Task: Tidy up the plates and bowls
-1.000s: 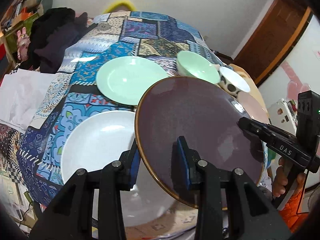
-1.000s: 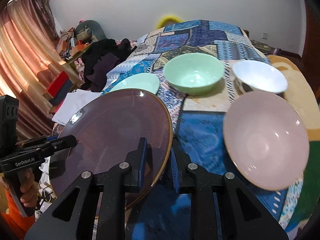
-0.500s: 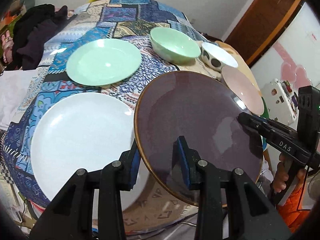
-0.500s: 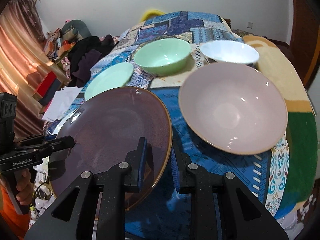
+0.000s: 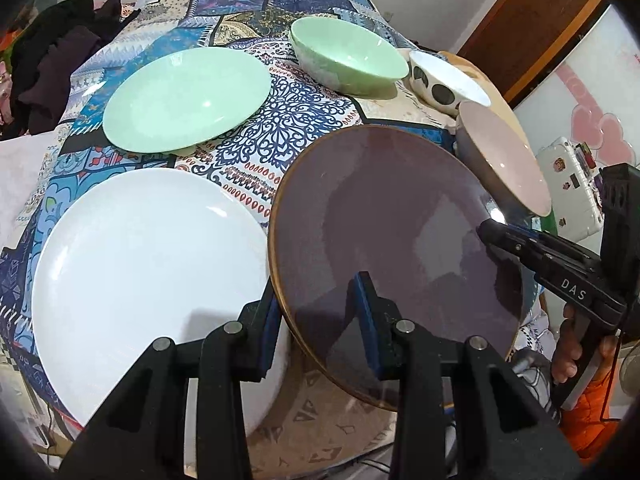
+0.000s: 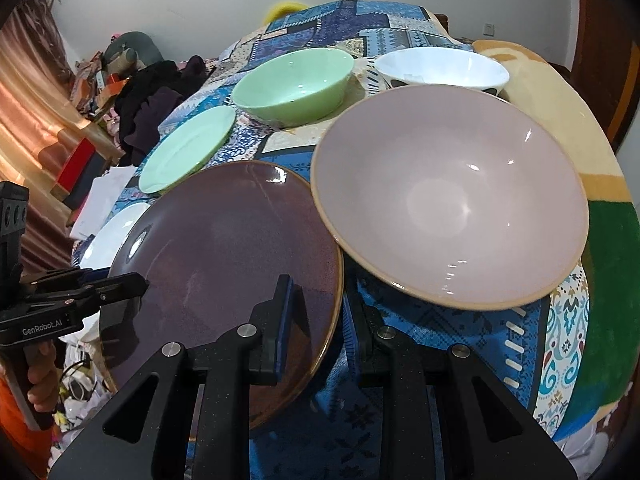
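Note:
Both grippers clamp the rim of one dark purple plate (image 5: 392,240) with a gold edge, held level above the patterned cloth. My left gripper (image 5: 320,300) is shut on its left rim; my right gripper (image 6: 316,304) is shut on its right rim. The plate also shows in the right wrist view (image 6: 224,256). A white plate (image 5: 144,264) lies to its left, a green plate (image 5: 188,96) behind that. A pink bowl (image 6: 448,196) sits to the right, a green bowl (image 6: 292,80) and a white spotted bowl (image 6: 440,66) farther back.
The dishes rest on a cloth-covered table (image 5: 304,120) with a rounded near edge. Dark clothes (image 5: 44,64) are piled at the far left. A wooden door (image 5: 532,28) stands at the right. A curtain and clutter (image 6: 40,112) are to the left.
Both grippers have carried the purple plate forward and lower toward the table; the dishes look nearer and larger, and the pink bowl now sits right beside the plate's right edge.

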A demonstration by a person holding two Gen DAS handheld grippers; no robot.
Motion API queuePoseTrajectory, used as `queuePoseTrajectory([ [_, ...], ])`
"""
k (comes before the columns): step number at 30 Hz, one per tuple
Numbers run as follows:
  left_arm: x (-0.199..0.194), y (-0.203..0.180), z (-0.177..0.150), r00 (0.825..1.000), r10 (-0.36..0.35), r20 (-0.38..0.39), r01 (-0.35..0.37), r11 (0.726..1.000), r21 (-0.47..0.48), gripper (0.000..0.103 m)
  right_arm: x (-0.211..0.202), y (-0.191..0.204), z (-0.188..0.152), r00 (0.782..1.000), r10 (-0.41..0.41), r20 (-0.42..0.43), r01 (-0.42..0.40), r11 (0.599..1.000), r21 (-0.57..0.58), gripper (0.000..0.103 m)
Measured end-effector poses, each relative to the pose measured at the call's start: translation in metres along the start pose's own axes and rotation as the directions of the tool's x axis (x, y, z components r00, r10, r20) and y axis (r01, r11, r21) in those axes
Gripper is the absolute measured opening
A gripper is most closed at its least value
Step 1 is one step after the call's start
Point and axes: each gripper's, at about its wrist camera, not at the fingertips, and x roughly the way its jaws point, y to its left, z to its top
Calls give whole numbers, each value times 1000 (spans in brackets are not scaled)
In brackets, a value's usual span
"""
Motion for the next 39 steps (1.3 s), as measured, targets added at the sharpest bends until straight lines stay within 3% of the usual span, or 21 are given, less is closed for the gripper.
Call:
queuePoseTrajectory([
  [14,16,3,18,998,55,9,-55,998,19,35,0,-2,0,1000,-8,-19,7,1000,-8,24],
  [18,13,7,16,999,39,8,-39,999,11,35,-6,-2,-2,1000,-19,-16,18,1000,-20,24],
  [27,-20,11,5,996,50,72,-50,999,-1,36,-27,5,-5,1000,-20,4,20,999,-32,26],
  [34,-56,20,-8,986,83,147,-79,996,-27,46,-47,22,-1,998,-9,59,13,998,-65,30],
  [39,-84,32,-17,971,118,206,-106,992,-68,54,-51,47,8,995,15,100,-4,993,-115,40],
])
